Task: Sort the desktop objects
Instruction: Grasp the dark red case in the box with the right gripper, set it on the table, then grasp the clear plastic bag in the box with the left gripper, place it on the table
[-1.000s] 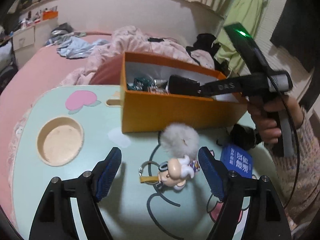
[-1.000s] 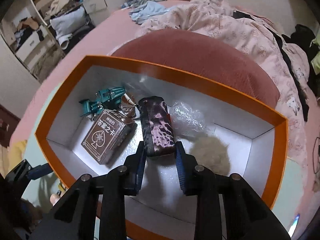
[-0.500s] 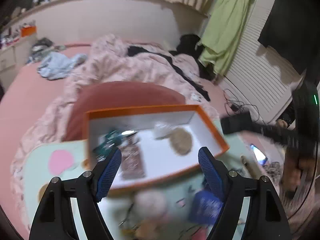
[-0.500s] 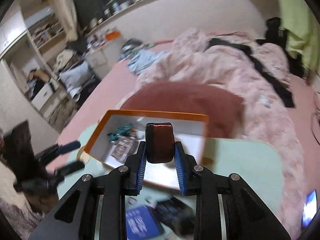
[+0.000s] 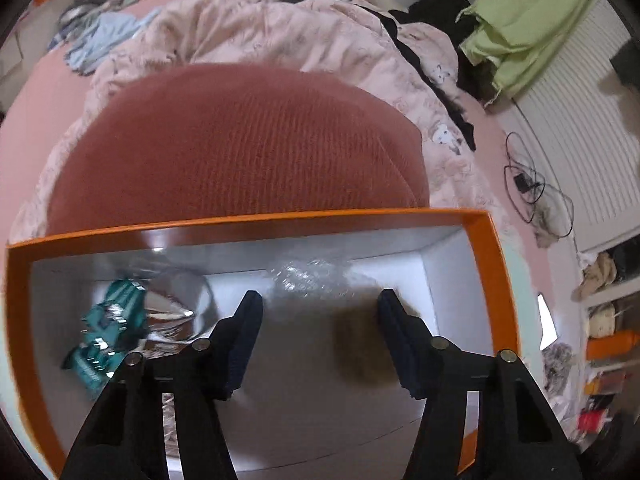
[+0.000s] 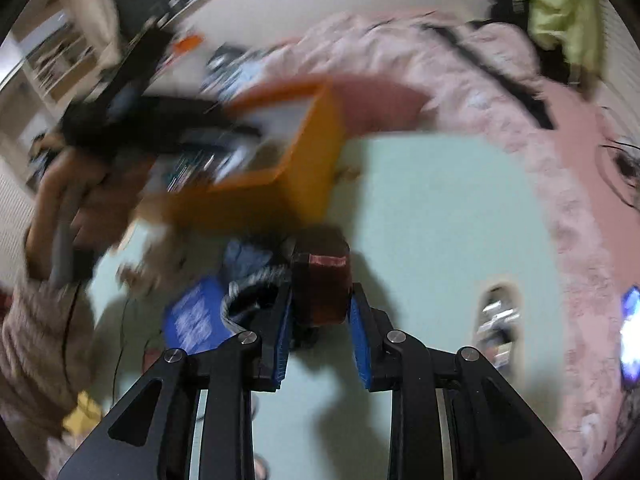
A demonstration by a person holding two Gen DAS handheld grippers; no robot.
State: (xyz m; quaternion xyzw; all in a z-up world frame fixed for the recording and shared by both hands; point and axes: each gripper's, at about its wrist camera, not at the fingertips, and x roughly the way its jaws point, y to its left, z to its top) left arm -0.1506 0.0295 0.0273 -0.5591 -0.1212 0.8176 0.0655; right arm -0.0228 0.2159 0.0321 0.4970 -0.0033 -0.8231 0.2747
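My left gripper (image 5: 320, 340) is open and empty, held over the inside of the orange box (image 5: 256, 222). In the box lie a teal toy (image 5: 108, 332), crinkled clear wrap (image 5: 308, 280) and a brownish fuzzy ball (image 5: 360, 352). My right gripper (image 6: 320, 312) is shut on a dark reddish-brown case (image 6: 324, 280), held above the pale green table (image 6: 440, 208). The orange box (image 6: 304, 168) shows blurred to the upper left in the right wrist view, with the left gripper (image 6: 152, 120) reaching over it. A blue packet (image 6: 192, 316) and a dark item (image 6: 252, 296) lie just left of my right gripper.
A dusty-red cushion (image 5: 236, 144) and pink bedding (image 5: 320, 36) lie behind the box. Cables (image 5: 528, 192) sit on the right. A small shiny object (image 6: 496, 316) lies on the table to the right. The right wrist view is motion-blurred.
My left gripper rose from the keychain on the table and moved over the box. My right gripper lifted the case out of the box and swung it right, over the table.
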